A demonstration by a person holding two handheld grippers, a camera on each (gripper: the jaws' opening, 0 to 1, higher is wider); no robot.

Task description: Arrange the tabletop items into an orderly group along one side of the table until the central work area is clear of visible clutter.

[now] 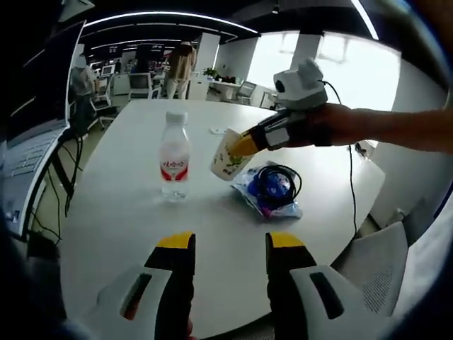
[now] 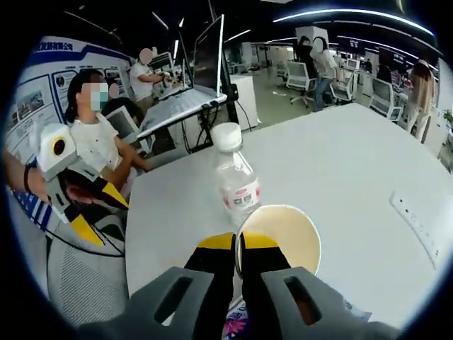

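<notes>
In the left gripper view the white table (image 1: 134,212) spreads wide and mostly bare, its near rounded edge curving just beyond the left gripper (image 1: 230,244), whose yellow-tipped jaws stand apart with nothing between them, low over the near edge. Past them, toward the middle of the surface, a water bottle (image 1: 174,157) with a white cap and red label stands upright by itself, with open tabletop on every side but one. Just beside it, on the side toward the window, the right gripper (image 1: 244,145) reaches in from that edge, held by a hand (image 1: 333,126), its jaws closed on the rim of a paper cup (image 1: 228,156) that hangs tilted, mouth toward the gripper and clear of the surface. Under and slightly nearer than the cup lies a plastic bag (image 1: 272,191) with a blue thing and a coiled black cable in it, resting on the table not far from the window-side edge. A small white item (image 1: 217,130) lies farther back, toward the far edge; it is too small to make out. In the right gripper view the right gripper (image 2: 237,244) pinches the cup's (image 2: 283,230) rim, one jaw inside and one outside, with the bottle (image 2: 236,180) standing right behind the cup. A white power strip (image 2: 421,223) lies flat near one edge, well apart from the bottle, with a long bare stretch of table (image 2: 347,156) between. The left gripper (image 2: 88,205) shows off the table's edge, in front of a seated person.
</notes>
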